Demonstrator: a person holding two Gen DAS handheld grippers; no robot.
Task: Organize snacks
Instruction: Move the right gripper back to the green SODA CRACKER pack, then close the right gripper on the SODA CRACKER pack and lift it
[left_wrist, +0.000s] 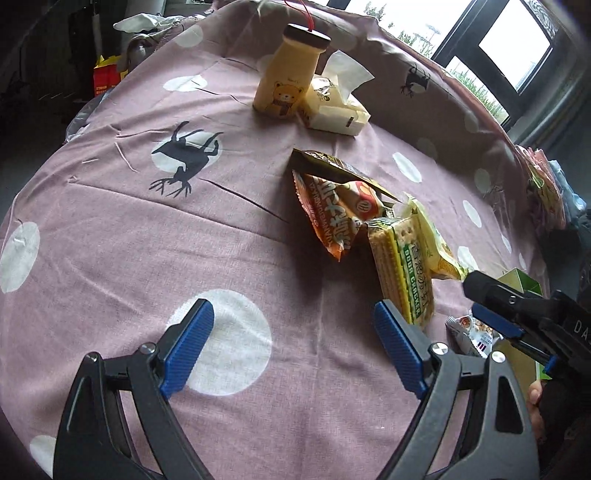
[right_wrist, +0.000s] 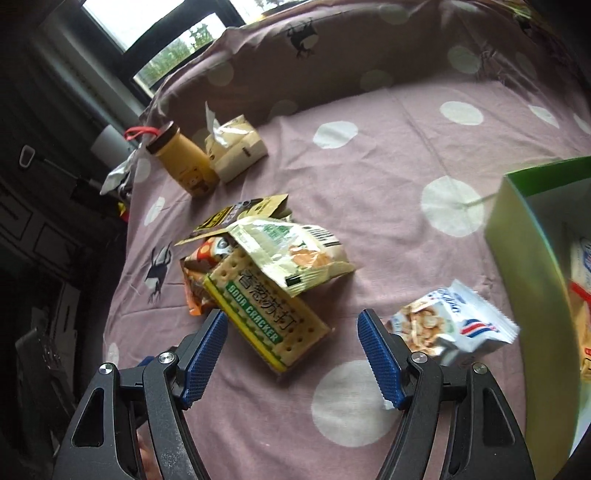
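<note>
Green box (right_wrist: 524, 236) is cut off at frame edge; its contents are only partly visible, pkts too blurred to name. Soda cracker pack (right_wrist: 266, 314) lies just left of box w/ other snack bags piled on it. White snack pkt (right_wrist: 454, 325) sits between pack & box. Left gripper (left_wrist: 293, 332) & right gripper (right_wrist: 291, 339) both gape wide, nothing between pads.

bedsheet (right_wrist: 369, 155): snack heap at centre, cracker pack (right_wrist: 266, 317) nearest, leaning on bag (right_wrist: 291, 254) and pouch (right_wrist: 240, 214). bottle (right_wrist: 181, 158) and tissue pack (right_wrist: 236, 147) side by side beyond. small packet (right_wrist: 454, 325) right of heap, beside box (right_wrist: 517, 236).
</note>
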